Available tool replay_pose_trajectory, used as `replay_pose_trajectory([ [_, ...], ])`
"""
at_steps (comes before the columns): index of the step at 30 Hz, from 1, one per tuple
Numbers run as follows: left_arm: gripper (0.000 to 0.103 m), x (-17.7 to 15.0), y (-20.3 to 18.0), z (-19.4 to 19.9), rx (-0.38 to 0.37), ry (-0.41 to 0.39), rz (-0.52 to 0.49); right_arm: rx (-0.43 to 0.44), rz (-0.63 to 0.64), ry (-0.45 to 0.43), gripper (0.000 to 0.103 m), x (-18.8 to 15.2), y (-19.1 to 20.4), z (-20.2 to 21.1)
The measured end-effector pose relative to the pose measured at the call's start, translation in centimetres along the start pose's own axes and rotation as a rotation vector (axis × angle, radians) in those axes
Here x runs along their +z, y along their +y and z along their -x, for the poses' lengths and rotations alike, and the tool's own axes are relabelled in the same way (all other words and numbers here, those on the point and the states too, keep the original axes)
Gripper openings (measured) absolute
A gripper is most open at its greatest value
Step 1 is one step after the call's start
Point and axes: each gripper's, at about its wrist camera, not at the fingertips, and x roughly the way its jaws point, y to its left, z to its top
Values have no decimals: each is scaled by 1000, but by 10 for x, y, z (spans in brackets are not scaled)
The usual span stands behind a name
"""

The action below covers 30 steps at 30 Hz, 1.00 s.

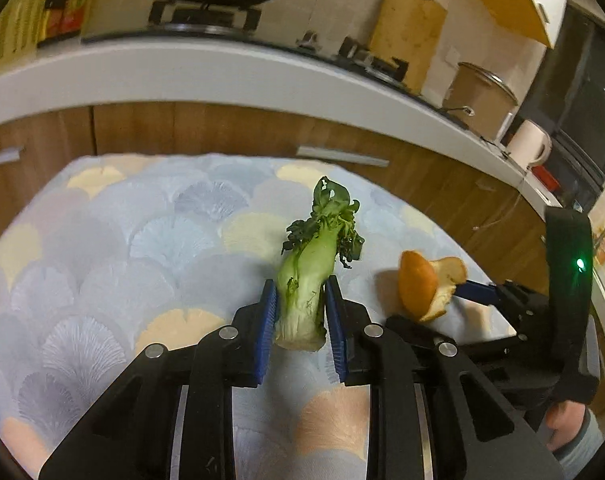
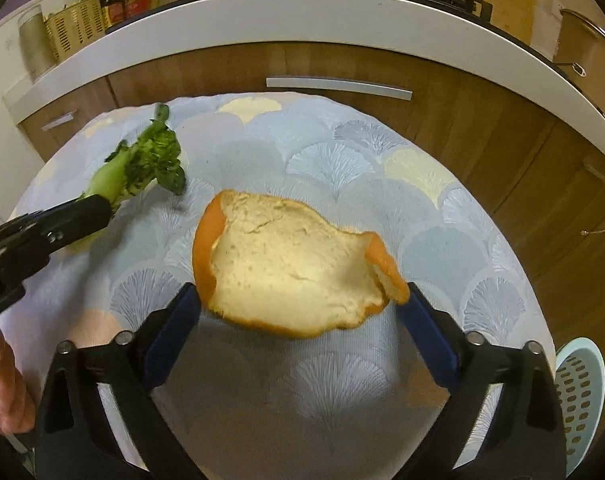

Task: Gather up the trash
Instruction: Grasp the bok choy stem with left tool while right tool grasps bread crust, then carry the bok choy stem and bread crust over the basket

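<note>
A bok choy stalk (image 1: 308, 276) with wilted dark leaves stands upright between the blue pads of my left gripper (image 1: 300, 292), which is shut on its pale base, above the patterned tablecloth (image 1: 122, 240). In the right wrist view the same stalk (image 2: 142, 160) sticks out of that gripper at the far left. A large orange peel (image 2: 290, 264), white pith facing the camera, spans the wide jaws of my right gripper (image 2: 302, 300). Both pads press on its edges and it hangs above the cloth. From the left wrist view the peel (image 1: 420, 284) appears to the right of the stalk.
The round table's cloth (image 2: 342, 160) ends just before wooden cabinet doors (image 2: 342, 64) under a white counter (image 2: 262, 12). A light-blue perforated basket (image 2: 582, 392) sits low at the right. A white kettle (image 1: 528, 148) and a pot (image 1: 478, 96) stand on the counter. A person's hand (image 2: 6, 376) is at the left.
</note>
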Motion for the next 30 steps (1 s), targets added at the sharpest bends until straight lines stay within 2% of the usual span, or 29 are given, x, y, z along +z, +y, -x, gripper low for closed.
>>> replay_pose_trajectory([
  [2,23,-1,-3,3,13,-4,-15,62,-32,-27,38,-2,-8,7],
  [3,23,-1,-4,2,14,-4,-18,114,-55,-48,30,-5,-12,13],
  [5,23,-1,-7,3,12,-12,-23,112,-69,-59,21,-6,-16,17],
  [7,23,0,-12,4,-29,-10,-15,114,-83,-73,19,-10,-19,23],
  [11,23,0,-37,10,-46,-18,-75,112,-97,-112,18,-15,-26,44],
  [16,23,-1,-64,19,-96,-28,-101,99,-137,-167,18,-24,-50,83],
  [21,23,-2,-106,26,-192,-31,-128,37,-172,-225,18,-42,-84,127],
  [30,23,-15,-198,18,-304,-9,-203,-69,-291,-284,18,-93,-165,194],
])
